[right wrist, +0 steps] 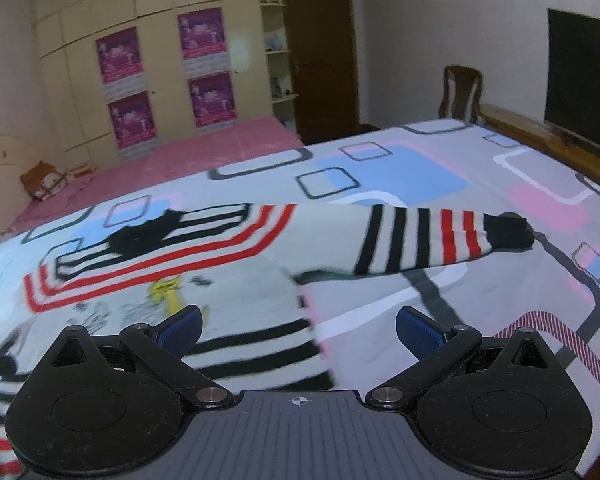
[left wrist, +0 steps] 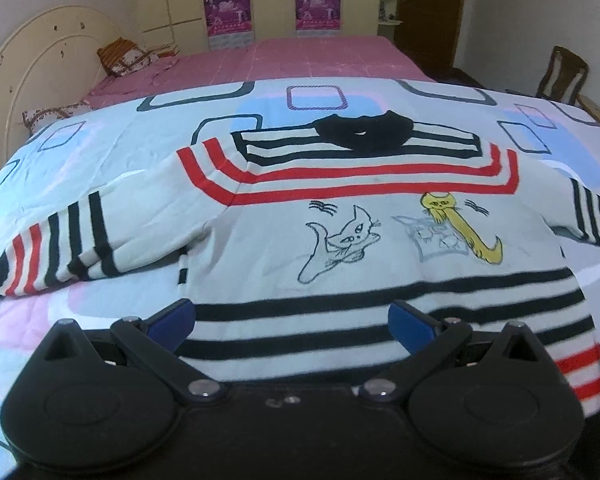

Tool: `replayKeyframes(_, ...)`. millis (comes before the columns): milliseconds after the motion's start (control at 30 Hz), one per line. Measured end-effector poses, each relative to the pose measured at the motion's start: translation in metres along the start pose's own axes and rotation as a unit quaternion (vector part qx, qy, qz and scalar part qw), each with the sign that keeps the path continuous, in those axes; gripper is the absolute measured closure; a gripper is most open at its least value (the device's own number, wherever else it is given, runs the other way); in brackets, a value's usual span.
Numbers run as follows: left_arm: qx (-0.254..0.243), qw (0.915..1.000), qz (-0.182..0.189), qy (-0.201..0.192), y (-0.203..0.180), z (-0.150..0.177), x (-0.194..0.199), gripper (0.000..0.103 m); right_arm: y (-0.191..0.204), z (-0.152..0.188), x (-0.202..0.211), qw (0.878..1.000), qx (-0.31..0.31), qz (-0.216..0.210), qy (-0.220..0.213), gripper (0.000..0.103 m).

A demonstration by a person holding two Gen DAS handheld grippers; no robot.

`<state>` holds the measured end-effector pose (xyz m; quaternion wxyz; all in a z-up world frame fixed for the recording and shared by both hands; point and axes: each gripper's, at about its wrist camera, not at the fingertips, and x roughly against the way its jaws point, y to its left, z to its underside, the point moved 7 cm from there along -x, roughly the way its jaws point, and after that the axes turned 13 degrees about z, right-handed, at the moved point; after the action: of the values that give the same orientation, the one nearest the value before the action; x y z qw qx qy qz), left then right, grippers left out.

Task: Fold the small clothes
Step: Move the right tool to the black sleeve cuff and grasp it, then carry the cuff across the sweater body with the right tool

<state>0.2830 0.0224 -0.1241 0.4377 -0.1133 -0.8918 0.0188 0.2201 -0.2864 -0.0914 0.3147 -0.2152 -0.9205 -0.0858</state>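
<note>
Both grippers (left wrist: 291, 320) (right wrist: 299, 327) gape empty; only right view shows sweater's (left wrist: 360, 240) black cuff (right wrist: 508, 231)

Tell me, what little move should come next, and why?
Probably the right gripper reaches forward to take the outstretched sleeve and fold it in: the sweater lies flat on the bed, nothing folded yet, both jaws open and empty.
</note>
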Motion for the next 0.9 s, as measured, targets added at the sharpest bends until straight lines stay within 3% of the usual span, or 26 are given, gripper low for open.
replayKeyframes(233, 0.009, 0.9998, -0.017, 0.0, -0.029, -0.018, -0.04, 0.001, -0.06, -0.026, -0.073, 0.999, -0.011, 0.036, 0.014, 0.001)
replayKeyframes(300, 0.004, 0.9998, -0.019, 0.005, -0.039, -0.022, -0.054, 0.002, -0.08, -0.029, -0.092, 0.998, -0.018, 0.049, 0.026, 0.024)
replayKeyframes(533, -0.005, 0.9997, -0.016, 0.015, -0.071, -0.037, -0.092, 0.005, -0.162, -0.034, -0.173, 0.989, -0.076, 0.105, 0.074, 0.025)
replayKeyframes(733, -0.014, 0.9996, -0.017, 0.019, -0.087, -0.044, -0.109, 0.006, -0.204, -0.04, -0.215, 0.979, -0.136, 0.111, 0.1, 0.026)
replayKeyframes(800, -0.012, 0.9995, -0.018, 0.023, -0.088, -0.045, -0.114, 0.008, -0.209, -0.042, -0.225, 0.977, -0.148, 0.11, 0.102, 0.047)
replayKeyframes(900, -0.004, 0.9996, -0.009, 0.026, -0.088, -0.045, -0.119, 0.01, -0.219, -0.048, -0.235, 0.975, -0.163, 0.12, 0.09, 0.059)
